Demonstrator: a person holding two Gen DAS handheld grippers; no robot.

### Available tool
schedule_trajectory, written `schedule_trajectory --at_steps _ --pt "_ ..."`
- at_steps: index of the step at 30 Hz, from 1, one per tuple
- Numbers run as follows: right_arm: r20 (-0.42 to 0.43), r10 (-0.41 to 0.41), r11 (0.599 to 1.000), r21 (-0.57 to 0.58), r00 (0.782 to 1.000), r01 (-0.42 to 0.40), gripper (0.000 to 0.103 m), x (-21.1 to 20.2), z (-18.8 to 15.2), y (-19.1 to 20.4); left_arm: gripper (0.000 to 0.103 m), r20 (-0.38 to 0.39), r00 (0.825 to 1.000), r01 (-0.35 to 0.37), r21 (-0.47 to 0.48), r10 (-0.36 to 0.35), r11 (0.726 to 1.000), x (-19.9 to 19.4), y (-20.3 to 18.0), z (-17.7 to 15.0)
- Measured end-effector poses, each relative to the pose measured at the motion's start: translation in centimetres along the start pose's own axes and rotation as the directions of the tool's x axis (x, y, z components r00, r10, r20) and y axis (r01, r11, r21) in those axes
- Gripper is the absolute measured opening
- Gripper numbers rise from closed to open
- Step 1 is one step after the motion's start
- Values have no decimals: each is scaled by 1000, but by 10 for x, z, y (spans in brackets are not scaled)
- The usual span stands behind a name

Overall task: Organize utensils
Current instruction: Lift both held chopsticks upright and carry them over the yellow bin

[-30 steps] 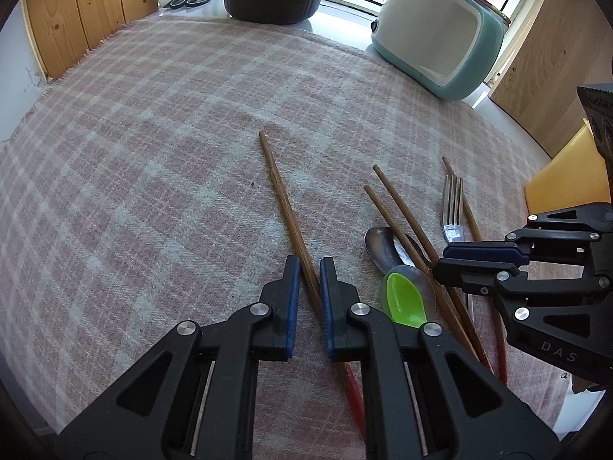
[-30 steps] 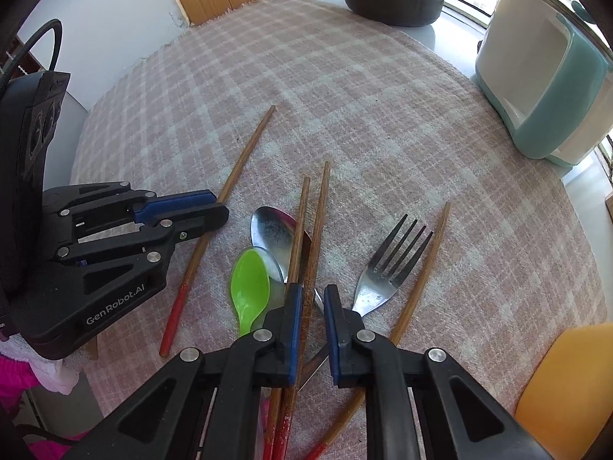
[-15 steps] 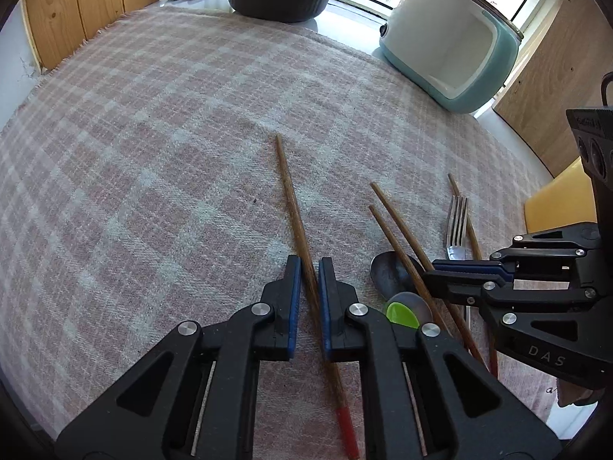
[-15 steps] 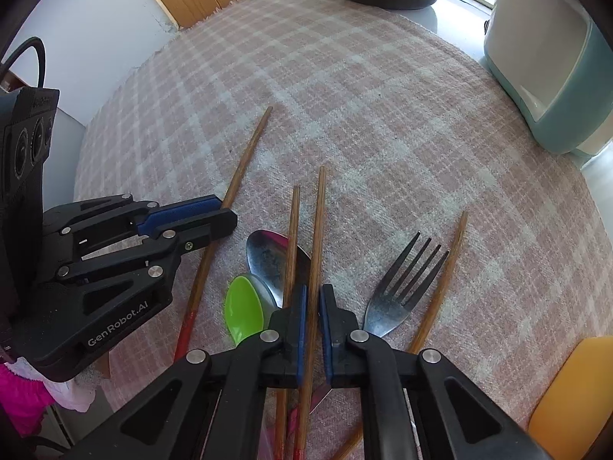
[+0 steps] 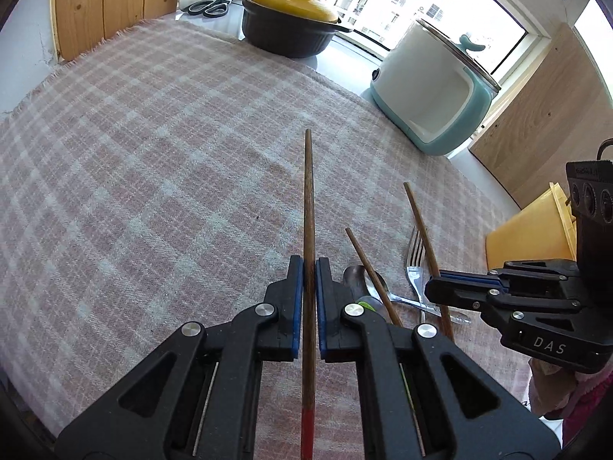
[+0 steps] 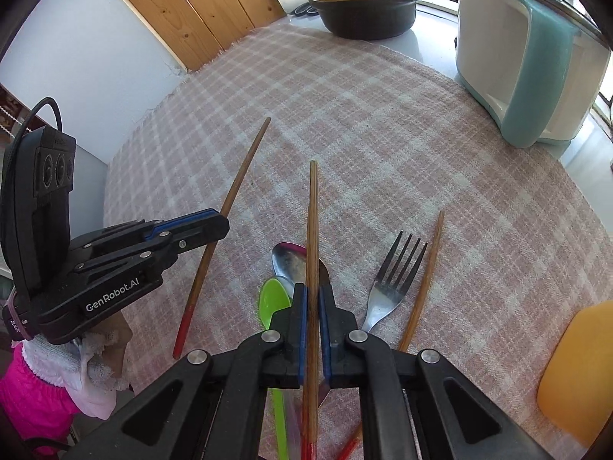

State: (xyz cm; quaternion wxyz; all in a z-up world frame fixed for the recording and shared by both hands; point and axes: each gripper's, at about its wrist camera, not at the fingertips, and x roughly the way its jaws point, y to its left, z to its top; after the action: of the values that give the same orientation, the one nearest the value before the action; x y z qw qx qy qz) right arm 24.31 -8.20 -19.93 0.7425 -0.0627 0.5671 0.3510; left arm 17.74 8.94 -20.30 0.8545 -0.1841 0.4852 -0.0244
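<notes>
My left gripper (image 5: 309, 264) is shut on a wooden chopstick with a red end (image 5: 308, 207), held lifted off the checked cloth; it shows in the right wrist view too (image 6: 239, 180). My right gripper (image 6: 312, 291) is shut on a second red-ended chopstick (image 6: 313, 214), also lifted. On the cloth lie a metal fork (image 6: 394, 280), a metal spoon (image 6: 289, 260), a green plastic spoon (image 6: 272, 301) and another chopstick (image 6: 425, 272). One more chopstick (image 5: 367, 264) lies across the spoon.
A pink checked cloth (image 5: 153, 145) covers the table. A black pot with a yellow lid (image 5: 291, 19) and scissors (image 5: 208, 5) stand at the back. A white and teal cooker (image 5: 433, 88) stands back right. A yellow container (image 5: 532, 230) is at the right edge.
Both grippers have lifted and tilted up with their chopsticks, which now point straight ahead off the cloth. The right gripper closed fully on its chopstick.
</notes>
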Motion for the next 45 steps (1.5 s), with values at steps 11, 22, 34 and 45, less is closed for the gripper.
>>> schedule_trajectory --at_steps 11,22,34,45 --pt "155 -1 1000 6 988 0 3 -69 -15 7 4 86 993 77 65 -82 995 -40 -41 6" --pt "303 -21 998 55 953 4 3 -143 -32 -3 4 137 969 183 161 -206 970 -69 -104 18" --pt "396 -100 990 133 913 51 3 -206 -59 -40 4 151 942 256 254 -299 933 -85 -166 24" --pt "441 -198 973 192 875 124 3 -246 -75 -72 4 146 927 292 299 -346 908 -77 -219 32"
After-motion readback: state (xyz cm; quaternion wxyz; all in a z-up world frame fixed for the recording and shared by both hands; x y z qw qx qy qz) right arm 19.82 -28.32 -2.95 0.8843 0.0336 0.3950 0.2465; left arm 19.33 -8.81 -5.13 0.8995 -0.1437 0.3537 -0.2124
